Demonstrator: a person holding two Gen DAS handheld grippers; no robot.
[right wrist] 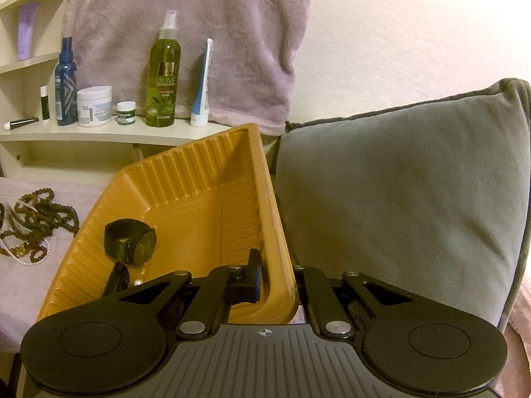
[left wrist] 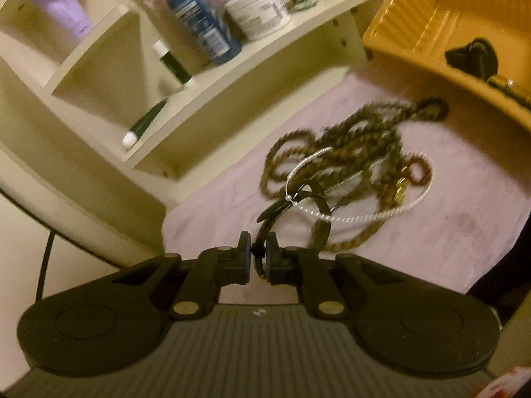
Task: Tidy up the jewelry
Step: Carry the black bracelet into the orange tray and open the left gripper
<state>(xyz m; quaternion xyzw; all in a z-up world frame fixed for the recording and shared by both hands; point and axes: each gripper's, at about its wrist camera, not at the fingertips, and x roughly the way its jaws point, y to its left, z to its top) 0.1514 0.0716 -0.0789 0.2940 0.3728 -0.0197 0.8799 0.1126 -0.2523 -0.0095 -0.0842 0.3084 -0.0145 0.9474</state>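
In the left wrist view my left gripper (left wrist: 259,255) is shut on a dark strap bracelet (left wrist: 312,195), whose loop rises above the pads. A thin pearl-white chain (left wrist: 365,215) hooks over the loop. Behind it, a tangle of brown bead necklaces (left wrist: 348,152) lies on the pink cloth (left wrist: 448,232). In the right wrist view my right gripper (right wrist: 277,282) is shut on the near corner wall of the yellow tray (right wrist: 186,179), which sits tilted. One finger is inside the tray; the other is hidden behind the wall. A black watch (right wrist: 132,242) lies in the tray, also seen as the watch (left wrist: 471,56) in the tray (left wrist: 415,16).
A cream shelf (left wrist: 232,76) holds a blue spray bottle (left wrist: 199,23), a white jar (left wrist: 259,6) and small tubes. An olive-green bottle (right wrist: 164,79) stands on it too. A grey cushion (right wrist: 398,199) presses against the tray's right side. The bead pile (right wrist: 36,225) lies left of the tray.
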